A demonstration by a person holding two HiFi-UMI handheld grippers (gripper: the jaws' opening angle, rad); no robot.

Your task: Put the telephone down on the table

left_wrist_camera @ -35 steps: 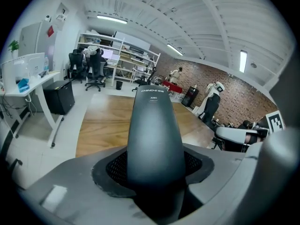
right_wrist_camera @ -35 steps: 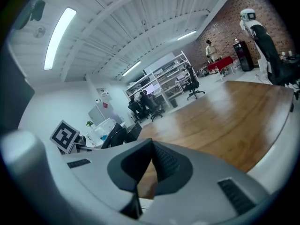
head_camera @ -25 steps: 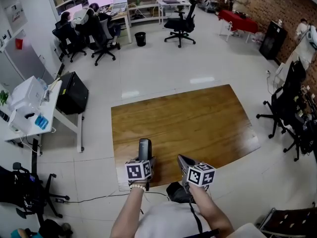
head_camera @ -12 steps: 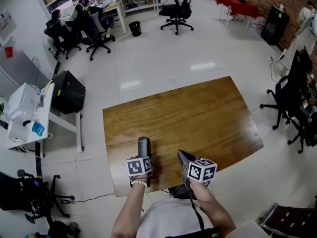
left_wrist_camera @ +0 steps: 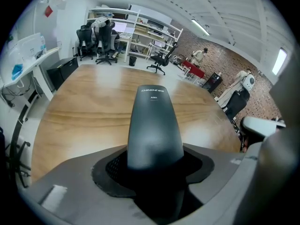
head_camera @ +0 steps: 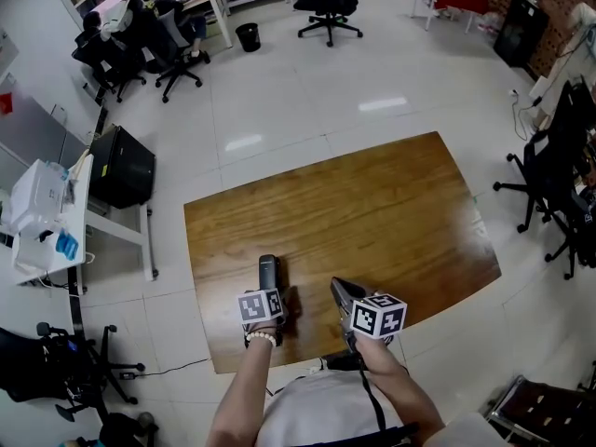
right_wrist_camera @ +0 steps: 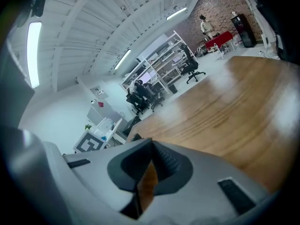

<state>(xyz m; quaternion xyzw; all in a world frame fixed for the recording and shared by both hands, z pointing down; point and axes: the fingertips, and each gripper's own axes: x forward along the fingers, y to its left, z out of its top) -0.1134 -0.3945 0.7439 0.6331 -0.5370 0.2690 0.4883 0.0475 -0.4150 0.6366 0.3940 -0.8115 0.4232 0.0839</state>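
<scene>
A dark grey telephone handset [head_camera: 269, 273] sticks out forward from my left gripper [head_camera: 269, 292], which is shut on its lower half. In the left gripper view the telephone [left_wrist_camera: 154, 125] rises between the black pads, over the wooden table [left_wrist_camera: 79, 107]. It hangs low above the near left part of the table [head_camera: 372, 212] and casts a shadow there; whether it touches the wood I cannot tell. My right gripper [head_camera: 337, 289] is beside it to the right, over the near edge. Its jaws [right_wrist_camera: 149, 165] are shut with nothing in them.
A white desk with a printer [head_camera: 42, 203] and a black cabinet [head_camera: 121, 166] stand left of the table. Office chairs [head_camera: 540, 184] are at the right and at the back [head_camera: 326, 3]. People sit at desks at the far left back [head_camera: 121, 35].
Both grippers have sunk lower and moved a little forward over the table's near edge. The telephone stays in the left gripper, and the right stays shut.
</scene>
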